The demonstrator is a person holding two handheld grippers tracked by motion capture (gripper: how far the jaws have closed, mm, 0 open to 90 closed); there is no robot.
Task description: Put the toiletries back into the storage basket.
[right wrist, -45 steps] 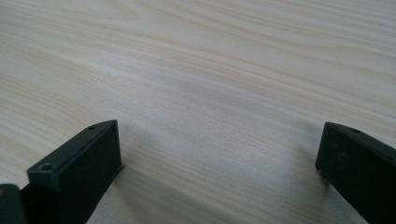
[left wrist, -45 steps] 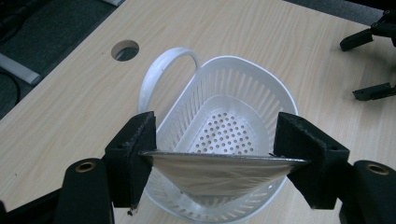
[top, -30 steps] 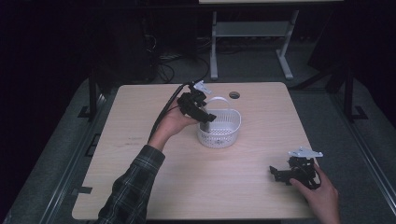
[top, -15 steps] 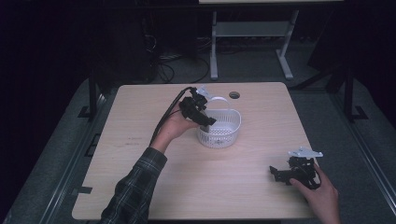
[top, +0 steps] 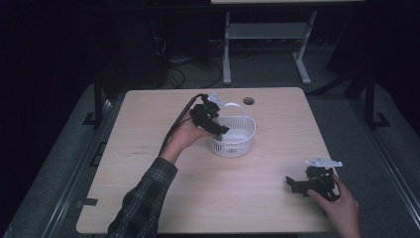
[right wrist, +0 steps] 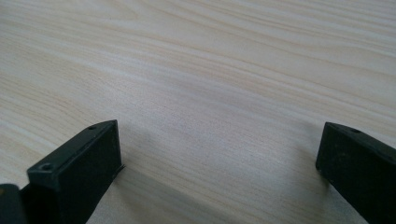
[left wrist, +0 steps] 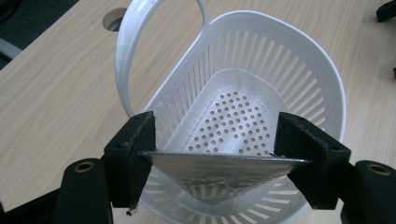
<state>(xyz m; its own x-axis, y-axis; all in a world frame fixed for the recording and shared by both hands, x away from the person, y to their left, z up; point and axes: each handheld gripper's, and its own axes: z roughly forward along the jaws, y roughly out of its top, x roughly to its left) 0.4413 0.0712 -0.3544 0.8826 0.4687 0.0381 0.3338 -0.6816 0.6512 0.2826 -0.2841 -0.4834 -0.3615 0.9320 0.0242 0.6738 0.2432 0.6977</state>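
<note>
Left gripper (left wrist: 219, 161) sits over the white basket (top: 233, 136), which stands on the table (top: 148, 163) a little behind its middle, nearer the far edge than the near one; the cable hole (top: 248, 101) lies just behind it by the far edge. The jaws are clamped across a thin metal piece (left wrist: 219, 164), a shallow, dished, perforated thing seen edge-on in the left gripper view; I take it for a strainer insert but cannot name it for certain; each pad presses on one end of its rim. The piece hangs inside the basket's mouth, level, above the perforated floor (left wrist: 233, 123) of the basket; whether its underside touches the slatted wall I cannot tell. The basket's loop handle (left wrist: 140, 42) rises at the left of that view, clear of the jaws.

Right gripper (top: 309, 183) rests near the table's near right corner, well apart from the basket; its jaws stand wide with bare wood between them.

Judged step: setting the piece down into the basket. To do it well: I keep the piece level so neither end catches the slats; I centre it over the floor before lowering; I go down slowly, since the basket is light and unbraced and a sideways nudge could slide or tip it; I spread the jaws only once the piece bears on the basket, then lift straight up, away from the handle. If the basket shifts, I bring the right gripper over to steady its rim.
</note>
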